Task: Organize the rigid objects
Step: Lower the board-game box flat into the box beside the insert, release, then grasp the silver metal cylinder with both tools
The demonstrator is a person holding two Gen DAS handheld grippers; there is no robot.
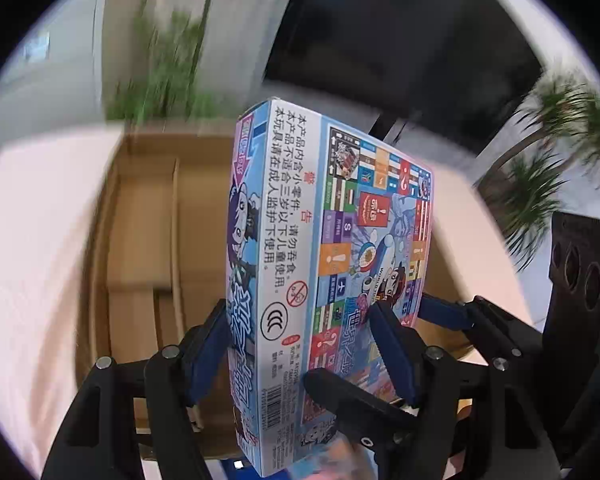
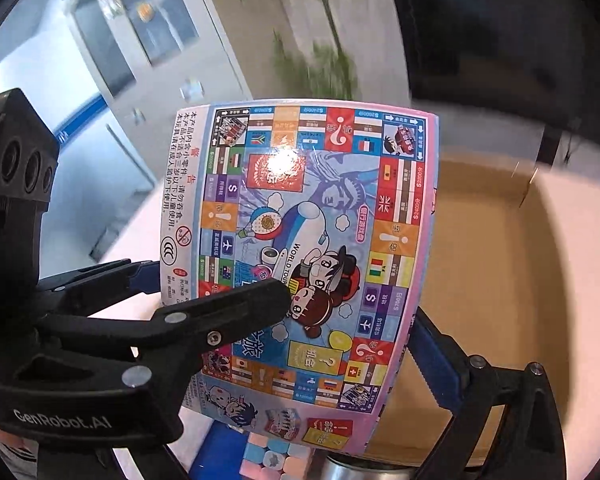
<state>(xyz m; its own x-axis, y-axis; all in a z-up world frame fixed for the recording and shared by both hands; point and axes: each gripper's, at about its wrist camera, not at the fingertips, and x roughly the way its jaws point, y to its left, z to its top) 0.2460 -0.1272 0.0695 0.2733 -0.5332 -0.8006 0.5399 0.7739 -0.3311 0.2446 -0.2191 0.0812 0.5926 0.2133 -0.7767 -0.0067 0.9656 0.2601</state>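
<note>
Above the open cardboard box (image 1: pixel 148 240), the board game box (image 1: pixel 332 264) stands upright, clamped by both the left tongs (image 1: pixel 300 344) and the right tongs (image 2: pixel 352 320), probably so it stays steady for lowering edge-first into a compartment.

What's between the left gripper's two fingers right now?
The board game box, clamped upright between the left gripper fingers; the left wrist view shows it, cardboard box behind.

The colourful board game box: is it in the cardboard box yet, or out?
Out. The colourful board game box is held up on end between both grippers, left gripper and right gripper, above the open brown cardboard box.
</note>
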